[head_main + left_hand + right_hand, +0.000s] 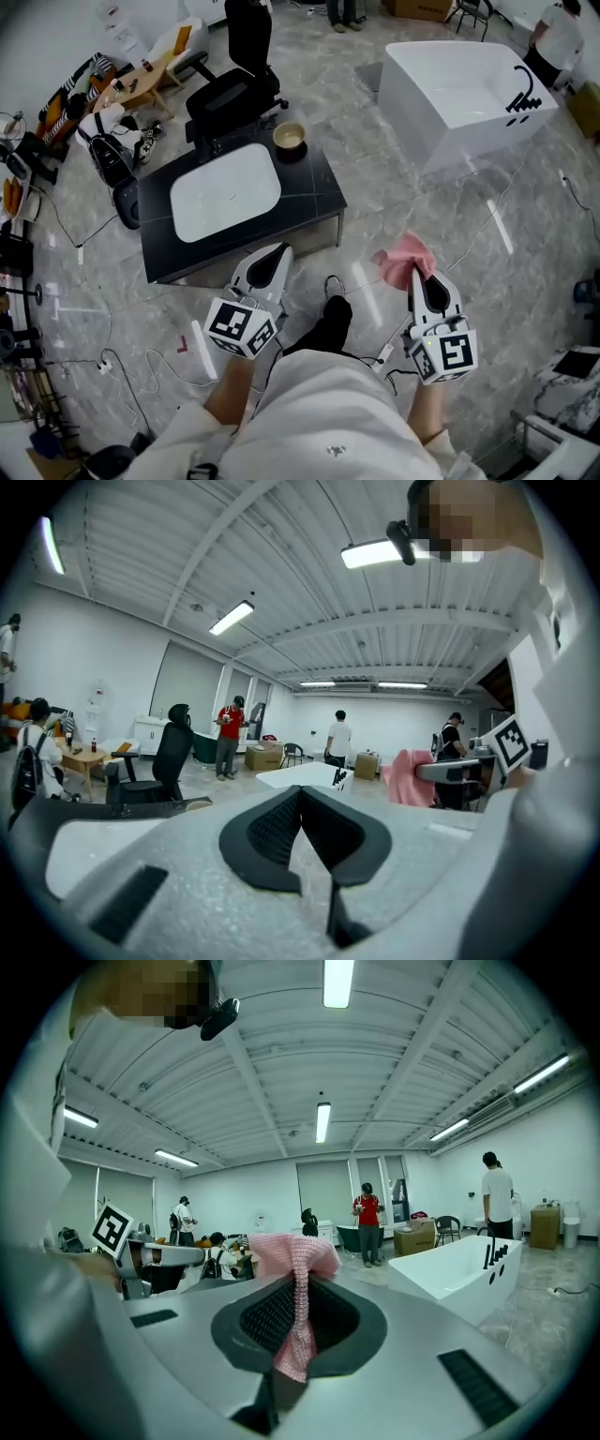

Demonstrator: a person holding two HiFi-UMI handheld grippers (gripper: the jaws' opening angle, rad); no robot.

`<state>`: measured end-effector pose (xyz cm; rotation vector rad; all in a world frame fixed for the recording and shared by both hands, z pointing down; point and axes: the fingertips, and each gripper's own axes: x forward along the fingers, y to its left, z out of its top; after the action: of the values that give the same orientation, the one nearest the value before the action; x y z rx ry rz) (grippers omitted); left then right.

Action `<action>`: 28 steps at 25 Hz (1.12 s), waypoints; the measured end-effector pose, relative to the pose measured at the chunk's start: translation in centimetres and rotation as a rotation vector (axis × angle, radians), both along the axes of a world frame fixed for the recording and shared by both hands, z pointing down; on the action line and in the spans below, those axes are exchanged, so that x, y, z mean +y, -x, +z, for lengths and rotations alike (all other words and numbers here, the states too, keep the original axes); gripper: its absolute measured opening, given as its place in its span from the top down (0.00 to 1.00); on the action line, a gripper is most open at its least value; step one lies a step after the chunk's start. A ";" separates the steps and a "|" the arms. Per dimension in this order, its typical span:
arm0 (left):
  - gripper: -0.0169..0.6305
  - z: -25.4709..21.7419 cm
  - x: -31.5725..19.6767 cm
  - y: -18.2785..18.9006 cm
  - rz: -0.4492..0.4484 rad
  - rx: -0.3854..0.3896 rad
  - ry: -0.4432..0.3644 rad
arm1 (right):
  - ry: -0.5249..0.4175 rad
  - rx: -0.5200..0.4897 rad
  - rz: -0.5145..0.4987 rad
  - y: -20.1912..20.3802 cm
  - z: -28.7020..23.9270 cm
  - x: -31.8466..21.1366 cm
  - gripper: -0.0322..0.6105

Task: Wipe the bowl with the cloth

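Head view: the bowl (289, 138) sits on the black tabletop (309, 202), just beside the white sink (225, 192). Left gripper view: my left tool (300, 794) is clenched on nothing. Right gripper view: my right tool (298, 1283) is grasping the pink cloth (291, 1252).

No words, numbers or brand names can be read anywhere. The only signs are the black-and-white square markers (240, 327) on the cubes of the left gripper (273, 255) and the right gripper (416, 274), near the person; they show patterns, no letters.
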<state>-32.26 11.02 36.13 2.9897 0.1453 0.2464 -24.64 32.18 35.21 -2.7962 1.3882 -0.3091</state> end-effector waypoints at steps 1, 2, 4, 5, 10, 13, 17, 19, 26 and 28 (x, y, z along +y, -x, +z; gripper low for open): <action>0.95 -0.2 0.1 -1.1 0.007 0.006 -0.003 | 0.002 0.003 -0.004 -0.8 -0.2 -0.2 0.92; 0.95 -0.5 0.0 -2.2 0.006 0.012 -0.002 | 0.006 0.007 -0.006 -1.7 -0.3 -0.4 0.92; 0.95 -0.8 -0.7 -4.2 -0.007 0.020 0.008 | 0.013 0.011 -0.011 -3.8 -0.7 -1.0 0.92; 0.95 -0.8 -1.2 -5.2 -0.014 0.021 0.013 | 0.014 0.014 -0.015 -4.8 -1.0 -1.5 0.92; 0.95 -1.2 -4.0 -9.5 -0.051 0.031 0.006 | 0.027 0.041 -0.052 -9.9 -2.2 -3.8 0.92; 0.95 -1.0 -5.9 -11.4 -0.089 0.035 0.007 | 0.037 0.047 -0.071 -12.4 -2.4 -5.2 0.92; 0.95 -0.7 -7.8 -13.6 -0.131 0.034 0.008 | 0.035 0.055 -0.086 -15.3 -2.9 -6.6 0.92; 0.95 -0.6 -8.3 -14.3 -0.140 0.027 0.002 | 0.025 0.052 -0.096 -16.4 -3.0 -7.4 0.92; 0.95 -0.2 -9.6 -15.7 -0.198 -0.014 -0.012 | -0.004 0.036 -0.165 -19.4 -2.9 -10.2 0.92; 0.95 -0.1 -10.1 -16.6 -0.216 -0.024 -0.016 | -0.006 0.025 -0.183 -20.8 -2.5 -10.8 0.92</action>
<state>-15.69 0.89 36.04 2.9847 -0.1827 0.2587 -3.86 21.34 32.70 -2.6822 1.6512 -0.2714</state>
